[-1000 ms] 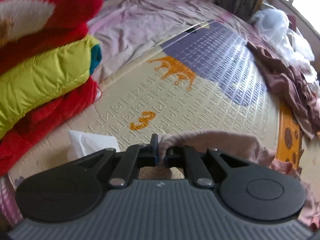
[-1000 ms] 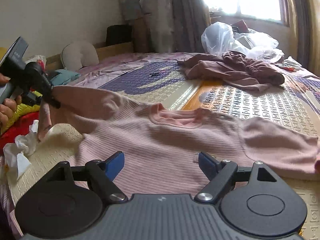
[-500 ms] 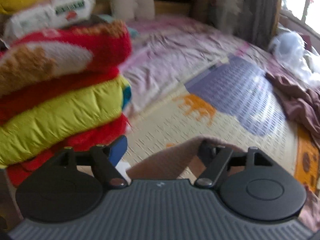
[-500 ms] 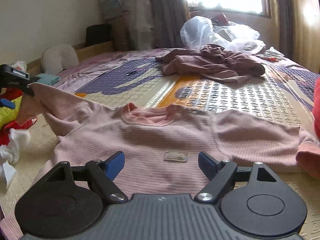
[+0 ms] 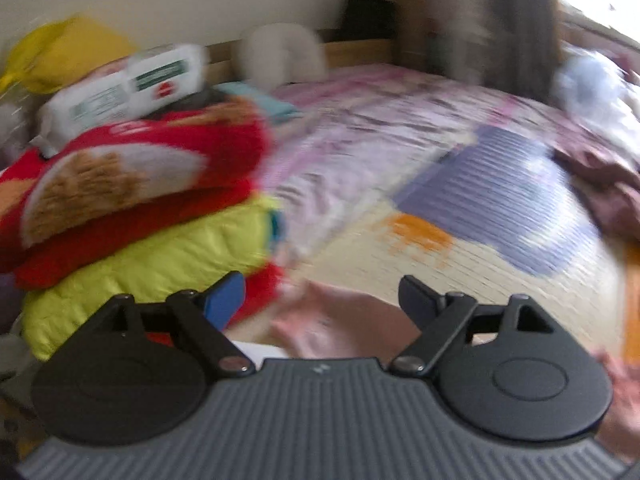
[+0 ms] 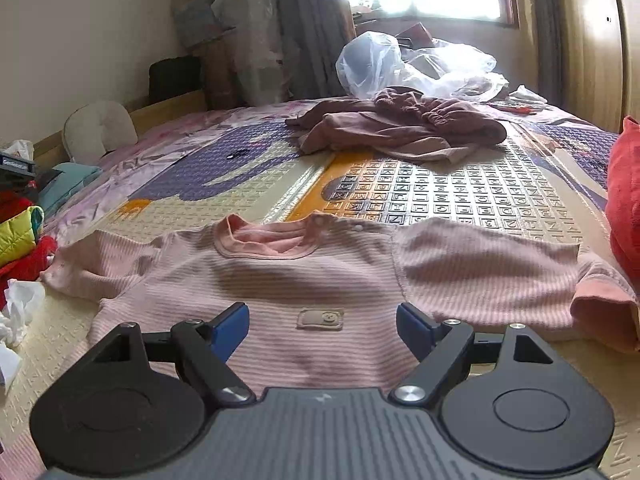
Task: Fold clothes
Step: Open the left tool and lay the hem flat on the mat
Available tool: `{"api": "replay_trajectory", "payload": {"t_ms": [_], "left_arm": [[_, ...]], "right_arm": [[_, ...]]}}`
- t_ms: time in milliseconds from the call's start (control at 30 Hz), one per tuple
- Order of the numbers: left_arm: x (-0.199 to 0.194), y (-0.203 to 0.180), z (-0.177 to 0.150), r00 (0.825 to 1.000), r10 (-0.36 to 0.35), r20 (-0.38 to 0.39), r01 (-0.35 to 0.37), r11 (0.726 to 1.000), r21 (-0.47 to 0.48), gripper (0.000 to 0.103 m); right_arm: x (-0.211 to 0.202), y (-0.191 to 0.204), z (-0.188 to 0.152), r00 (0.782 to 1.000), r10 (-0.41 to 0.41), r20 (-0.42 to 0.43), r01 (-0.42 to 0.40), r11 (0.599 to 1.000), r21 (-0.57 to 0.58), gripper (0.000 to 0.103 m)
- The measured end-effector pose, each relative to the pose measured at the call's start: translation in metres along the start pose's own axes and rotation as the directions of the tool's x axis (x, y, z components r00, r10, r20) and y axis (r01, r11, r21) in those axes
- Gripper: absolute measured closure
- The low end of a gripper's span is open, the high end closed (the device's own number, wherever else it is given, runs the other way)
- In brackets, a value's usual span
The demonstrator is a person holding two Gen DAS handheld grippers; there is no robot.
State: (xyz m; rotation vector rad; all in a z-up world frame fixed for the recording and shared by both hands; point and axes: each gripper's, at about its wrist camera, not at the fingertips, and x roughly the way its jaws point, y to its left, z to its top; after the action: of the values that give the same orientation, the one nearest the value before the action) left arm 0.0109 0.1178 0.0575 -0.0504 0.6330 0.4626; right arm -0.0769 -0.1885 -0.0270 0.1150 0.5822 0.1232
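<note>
- The bed (image 6: 168, 132), covered by a pink floral sheet, carries an embossed foam play mat (image 6: 460, 188) in cream, purple and orange.
- A pink ribbed long-sleeved top (image 6: 320, 276) lies face up and spread flat on the mat, neckline toward the window, one sleeve out to each side. A small beige patch (image 6: 320, 317) sits on its chest.
- A stack of folded bedding, red fleece over a yellow-green quilted piece (image 5: 140, 216), stands at the mat's left edge, near the top's left sleeve cuff; whether they touch cannot be told. A white wipes packet (image 5: 124, 92) rests on the stack.
- A crumpled mauve garment (image 6: 400, 128) lies farther up the mat, well apart from the pink top.
- Clear plastic bags (image 6: 404, 64) sit behind the mauve garment, below the window.
- The left gripper (image 5: 320, 298) has its fingers released and spreading wider. The view is blurred; the pink sleeve end (image 5: 344, 320) shows between and below the fingers, with neither pad pressing on it.
- The right gripper (image 6: 322, 316) hovers over the lower chest of the top. Its fingers stand apart, easing slightly inward, and grasp nothing.
- Crumpled white tissue (image 6: 18, 312) lies on the mat beside the left sleeve.
</note>
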Motion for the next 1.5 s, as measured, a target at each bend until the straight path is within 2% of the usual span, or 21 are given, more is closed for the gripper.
{"api": "replay_trajectory", "payload": {"t_ms": [67,100,167,200,300,367,400,533,667,733,867,967,1033,1100,1167,1233,1300,1367,1433,1500], "left_arm": [[-0.006,-0.025,-0.009,0.992,-0.121,-0.028,0.123,0.99,0.063,0.019],[-0.008,-0.035,-0.012,0.981,-0.189,-0.051,0.193,0.978,0.082,0.019],[-0.01,-0.055,-0.021,0.94,-0.321,-0.113,0.332,0.937,0.108,0.019],[-0.009,-0.064,-0.025,0.924,-0.357,-0.135,0.373,0.92,0.12,0.019],[0.004,-0.084,-0.036,0.915,-0.358,-0.185,0.388,0.906,0.167,0.019],[0.019,-0.091,-0.041,0.917,-0.327,-0.231,0.368,0.915,0.165,0.02],[0.027,-0.09,-0.042,0.912,-0.317,-0.261,0.362,0.921,0.146,0.02],[0.068,-0.075,-0.046,0.859,-0.341,-0.382,0.355,0.934,-0.036,0.021],[0.067,-0.073,-0.049,0.921,-0.188,-0.342,0.214,0.976,0.039,0.021],[0.075,-0.067,-0.049,0.937,-0.134,-0.323,0.159,0.986,0.052,0.017],[0.084,-0.047,-0.044,0.922,-0.158,-0.354,0.159,0.987,-0.025,0.018],[0.064,-0.046,-0.039,0.933,-0.176,-0.314,0.171,0.984,-0.046,0.024],[0.038,-0.053,-0.037,0.934,-0.259,-0.247,0.262,0.965,-0.02,0.024],[0.016,-0.065,-0.04,0.923,-0.326,-0.203,0.339,0.94,0.031,0.021],[0.001,-0.079,-0.045,0.911,-0.367,-0.186,0.388,0.918,0.088,0.018],[-0.001,-0.097,-0.056,0.903,-0.369,-0.219,0.405,0.902,0.152,0.011],[0.017,-0.11,-0.068,0.89,-0.336,-0.309,0.4,0.901,0.17,0.005],[0.036,-0.122,-0.08,0.867,-0.296,-0.4,0.393,0.901,0.185,0.0],[0.04,-0.125,-0.085,0.876,-0.294,-0.383,0.383,0.905,0.183,0.0],[0.041,-0.125,-0.086,0.877,-0.287,-0.386,0.379,0.906,0.188,0.0]], "right_arm": [[0.002,-0.001,0.0,1.0,0.005,0.0,-0.005,1.0,-0.005,0.03],[0.003,-0.001,0.0,1.0,0.003,0.0,-0.003,1.0,-0.008,0.034],[0.004,-0.003,-0.001,1.0,0.002,-0.001,-0.002,1.0,-0.009,0.039],[0.005,-0.004,-0.001,1.0,0.004,-0.003,-0.004,1.0,-0.007,0.043],[0.005,-0.006,-0.001,1.0,0.001,-0.006,-0.001,1.0,-0.003,0.045],[0.004,-0.007,0.0,1.0,-0.003,-0.007,0.003,1.0,0.003,0.045],[0.004,-0.007,0.0,1.0,-0.003,-0.009,0.003,1.0,0.006,0.044],[0.006,-0.007,-0.001,1.0,-0.001,-0.022,0.002,1.0,0.008,0.044],[0.007,-0.007,-0.003,0.999,-0.012,-0.04,0.012,1.0,0.004,0.044],[0.007,-0.008,-0.002,0.999,-0.026,-0.043,0.026,1.0,0.0,0.044],[0.007,-0.012,0.002,0.998,-0.047,-0.033,0.047,0.999,0.001,0.044],[0.005,-0.018,0.005,0.998,-0.066,-0.02,0.066,0.998,0.015,0.044],[0.005,-0.024,0.008,0.996,-0.083,-0.012,0.083,0.996,0.027,0.044],[0.005,-0.031,0.012,0.995,-0.1,-0.009,0.1,0.994,0.046,0.044],[0.006,-0.036,0.015,0.995,-0.103,-0.011,0.104,0.992,0.069,0.044],[0.008,-0.038,0.016,0.996,-0.093,-0.018,0.094,0.992,0.081,0.044],[0.009,-0.034,0.014,0.996,-0.083,-0.029,0.085,0.993,0.076,0.044],[0.012,-0.027,0.01,0.997,-0.065,-0.046,0.068,0.996,0.051,0.044],[0.014,-0.016,0.005,0.997,-0.057,-0.057,0.058,0.998,0.003,0.044],[0.014,-0.003,0.0,0.996,-0.063,-0.056,0.059,0.996,-0.068,0.043]]}}
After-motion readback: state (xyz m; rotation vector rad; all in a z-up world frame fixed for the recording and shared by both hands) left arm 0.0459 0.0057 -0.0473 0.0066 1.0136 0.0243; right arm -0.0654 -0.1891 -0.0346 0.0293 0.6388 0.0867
